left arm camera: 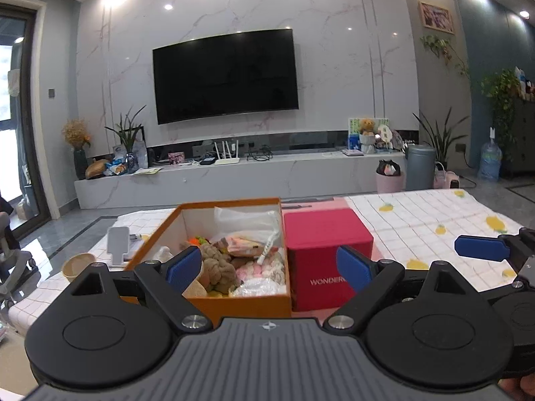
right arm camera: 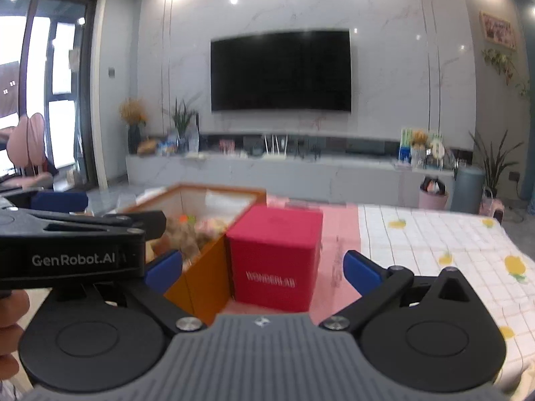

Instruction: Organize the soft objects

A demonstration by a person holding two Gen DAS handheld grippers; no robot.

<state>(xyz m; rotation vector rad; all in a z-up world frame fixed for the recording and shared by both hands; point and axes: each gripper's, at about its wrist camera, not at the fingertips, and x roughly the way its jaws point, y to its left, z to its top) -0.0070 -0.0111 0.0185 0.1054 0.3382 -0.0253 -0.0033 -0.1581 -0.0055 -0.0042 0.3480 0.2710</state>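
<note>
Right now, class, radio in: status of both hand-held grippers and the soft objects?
Left hand-held gripper open, empty. Right hand-held gripper open, empty. Soft objects piled in orange box. Red box touching its side, nothing else in the way.

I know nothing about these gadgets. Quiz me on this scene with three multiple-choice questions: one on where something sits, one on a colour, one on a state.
1. Where is the red box relative to the orange box?
A. inside it
B. right beside it
C. stacked on top of it

2. What colour are the pads on the gripper fingers?
A. blue
B. yellow
C. white

3. How does the left gripper stand?
A. shut on a toy
B. shut on nothing
C. open, holding nothing

Answers: 1 B, the two boxes stand side by side on the tablecloth. 2 A, both views show blue pads. 3 C, its fingers are spread wide with nothing between them.
</note>
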